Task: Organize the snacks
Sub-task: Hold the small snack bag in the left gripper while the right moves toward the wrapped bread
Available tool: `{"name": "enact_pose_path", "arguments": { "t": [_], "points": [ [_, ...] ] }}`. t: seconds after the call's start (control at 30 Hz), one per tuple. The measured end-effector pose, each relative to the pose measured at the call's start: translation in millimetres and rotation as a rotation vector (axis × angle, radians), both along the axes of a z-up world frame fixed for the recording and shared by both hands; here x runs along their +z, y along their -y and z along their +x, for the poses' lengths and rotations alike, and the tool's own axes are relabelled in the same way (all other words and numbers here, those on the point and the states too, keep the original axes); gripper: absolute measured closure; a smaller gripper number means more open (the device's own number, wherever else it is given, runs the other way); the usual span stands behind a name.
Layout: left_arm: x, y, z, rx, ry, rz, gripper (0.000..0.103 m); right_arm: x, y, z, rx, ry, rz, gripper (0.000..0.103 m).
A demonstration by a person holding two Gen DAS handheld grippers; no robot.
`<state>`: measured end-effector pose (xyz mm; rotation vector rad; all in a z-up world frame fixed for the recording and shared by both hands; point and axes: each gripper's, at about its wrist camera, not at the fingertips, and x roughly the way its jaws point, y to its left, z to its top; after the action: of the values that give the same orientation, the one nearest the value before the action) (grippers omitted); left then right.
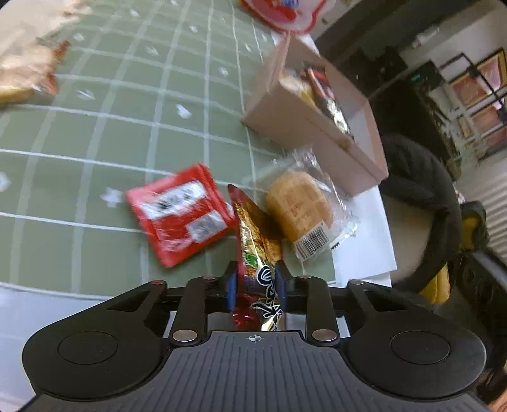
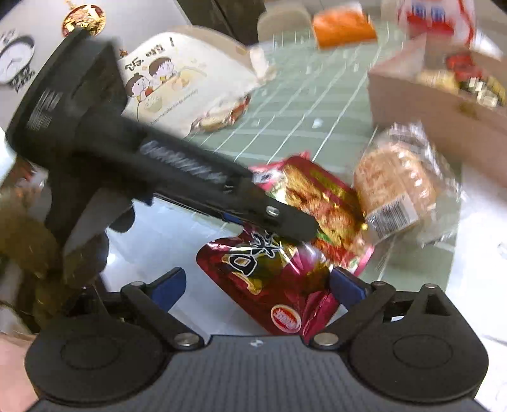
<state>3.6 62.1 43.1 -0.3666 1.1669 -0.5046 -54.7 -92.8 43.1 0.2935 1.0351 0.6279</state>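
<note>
Table: a pale surface (image 1: 364, 253) with a green gridded mat (image 1: 126, 126) over most of it; the snacks lie on the mat and along its near edge.
Cardboard box: an open box (image 1: 294, 126) stands at the right edge of the mat, with several wrapped snacks already inside.
Cartoon bag: a large white bag (image 2: 190, 79) printed with two cartoon children lies on the far left part of the mat, seen from the right wrist view.
Red-and-white bag: one more bag (image 1: 285, 12) lies at the far edge of the mat behind the box; it is blurred.
Wrapped bun: a round bun in clear wrap (image 1: 301, 209) with a barcode label lies near the front corner of the box, by the mat's right edge.
Red packet: a flat red packet (image 1: 180, 212) with white labels lies on the mat left of the bun.
Foil snack bag: a red and gold foil bag (image 1: 256, 250) stands on edge between the red packet and the bun, its lower end caught in the tongs.
Left gripper: the left gripper (image 1: 257, 285) is pinched tight on the foil snack bag, blue pads pressing both sides.
Right gripper: the right gripper (image 2: 256, 288) is spread wide; the bag's lower end lies between its fingers, touching the right pad (image 2: 345, 288), but it is not squeezed.
</note>
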Motion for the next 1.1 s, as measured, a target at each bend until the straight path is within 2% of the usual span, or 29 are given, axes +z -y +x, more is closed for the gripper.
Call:
{"name": "enact_pose_path", "arguments": {
  "t": [0.03, 0.07, 0.13, 0.23, 0.3, 0.33, 0.4, 0.43, 0.6, 0.63, 0.67, 0.7, 0.83, 0.87, 0.9, 0.93, 1.03, 1.1],
  "points": [
    [6, -7, -3, 0.010, 0.017, 0.013, 0.080, 7, 6, 1, -0.001, -0.010, 0.016, 0.020],
    [11, -15, -6, 0.020, 0.033, 0.027, 0.081, 18, 12, -2, -0.015, 0.025, 0.008, 0.020],
    [20, -28, -12, 0.036, 0.062, 0.059, 0.082, 44, 21, -10, -0.037, 0.164, -0.050, 0.020],
    [30, -36, -15, 0.012, 0.088, 0.128, 0.082, 62, 20, -10, -0.067, 0.327, -0.229, 0.020],
    [36, -32, -16, -0.022, 0.109, 0.174, 0.082, 56, 13, 1, -0.094, 0.384, -0.350, 0.020],
    [38, -28, -16, -0.035, 0.116, 0.190, 0.081, 50, 11, 7, -0.108, 0.368, -0.385, 0.020],
    [41, -19, -17, -0.060, 0.128, 0.207, 0.081, 35, 4, 19, -0.116, 0.310, -0.391, 0.023],
    [42, -14, -17, -0.073, 0.132, 0.213, 0.081, 30, 2, 16, -0.107, 0.297, -0.383, 0.032],
    [32, 4, -13, -0.124, 0.099, 0.182, 0.080, 9, -26, -7, -0.015, 0.323, -0.404, 0.053],
    [29, 6, -12, -0.129, 0.084, 0.171, 0.079, 6, -27, -10, 0.006, 0.305, -0.390, 0.055],
    [26, 8, -10, -0.130, 0.076, 0.169, 0.072, 4, -30, -15, 0.018, 0.284, -0.374, 0.056],
    [24, 9, -9, -0.131, 0.071, 0.167, 0.069, -1, -32, -16, 0.019, 0.265, -0.372, 0.058],
    [7, 15, -4, -0.144, 0.026, 0.126, 0.068, -4, -29, -27, 0.006, 0.289, -0.364, 0.058],
    [1, 17, -3, -0.150, 0.009, 0.121, 0.070, -3, -26, -27, 0.001, 0.282, -0.348, 0.058],
    [-3, 20, -3, -0.153, 0.001, 0.119, 0.077, -3, -24, -27, -0.001, 0.276, -0.333, 0.058],
    [-5, 21, -4, -0.153, 0.000, 0.124, 0.078, -3, -21, -27, 0.001, 0.273, -0.326, 0.058],
    [-6, 15, -4, -0.123, -0.023, 0.093, 0.079, 2, -16, -32, 0.031, 0.264, -0.312, 0.058],
    [-4, 6, -5, -0.099, -0.023, 0.072, 0.080, 12, -8, -36, 0.038, 0.288, -0.297, 0.058]
  ]
}}
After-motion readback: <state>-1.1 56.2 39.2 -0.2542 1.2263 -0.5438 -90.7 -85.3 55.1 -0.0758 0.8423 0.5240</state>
